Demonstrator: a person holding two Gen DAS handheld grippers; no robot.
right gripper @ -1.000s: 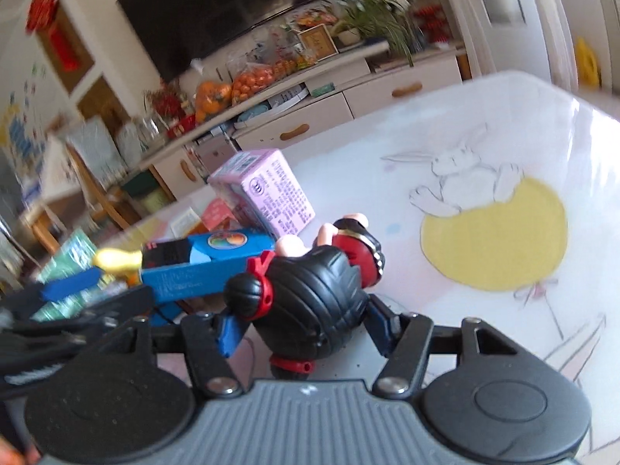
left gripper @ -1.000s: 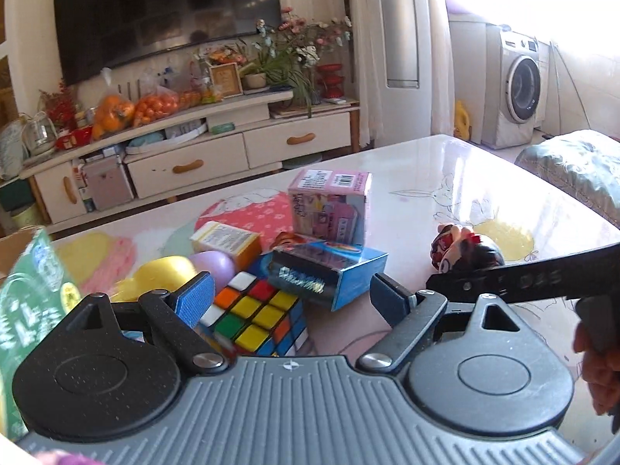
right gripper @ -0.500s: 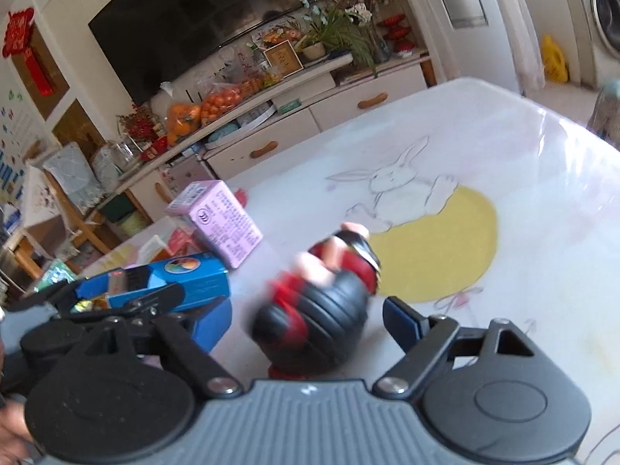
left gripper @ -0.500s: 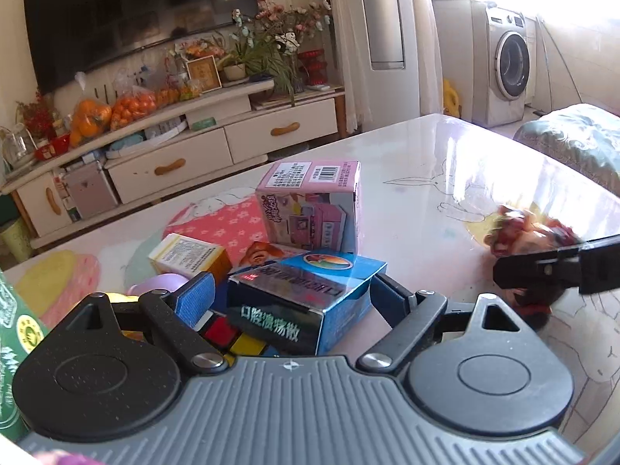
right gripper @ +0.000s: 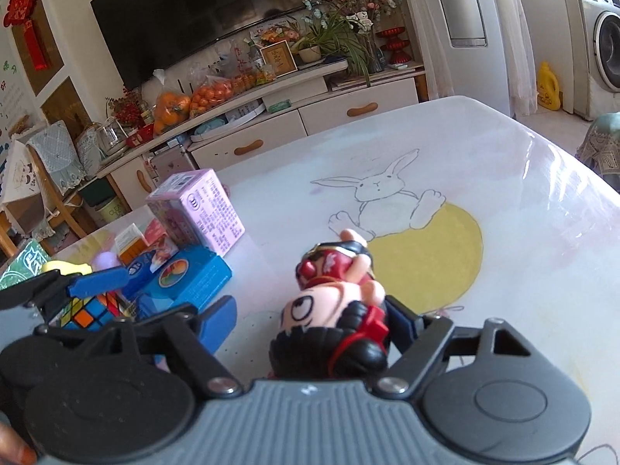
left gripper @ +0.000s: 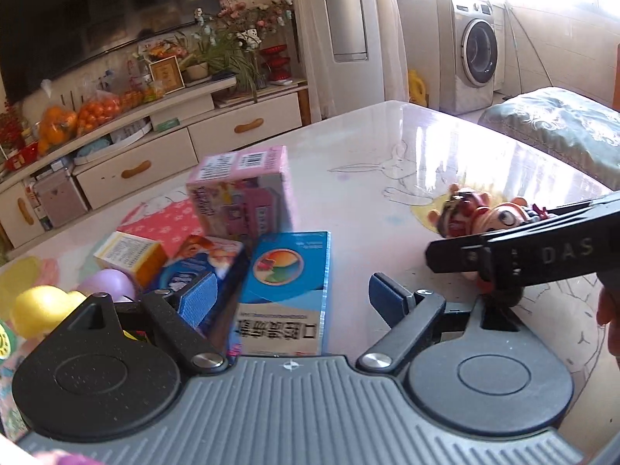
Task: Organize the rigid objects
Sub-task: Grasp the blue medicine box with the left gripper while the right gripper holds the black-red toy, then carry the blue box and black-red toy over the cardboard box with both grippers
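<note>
A blue box (left gripper: 286,286) lies on the table between the pads of my left gripper (left gripper: 292,298). The jaws stand open, with a gap showing on the box's right side. A small doll (right gripper: 329,310) with black hair and a red outfit lies on the table (right gripper: 503,271), head towards the camera. It sits between the fingers of my right gripper (right gripper: 310,317), close to the right pad and apart from the left pad. That gripper's jaws are closing. In the left wrist view the doll (left gripper: 480,213) shows behind one black finger (left gripper: 523,255) of the right gripper.
A pink box (left gripper: 240,193) stands behind the blue box. A small yellow-white box (left gripper: 128,252), a purple egg (left gripper: 108,286), a yellow egg (left gripper: 38,306) and a Rubik's cube (right gripper: 89,310) crowd the left side. A green pack (right gripper: 23,267) lies at far left.
My left gripper moved right from the Rubik's cube to the blue box, which turned end-on between its jaws. My right gripper opened off the doll, which rolled face up.
</note>
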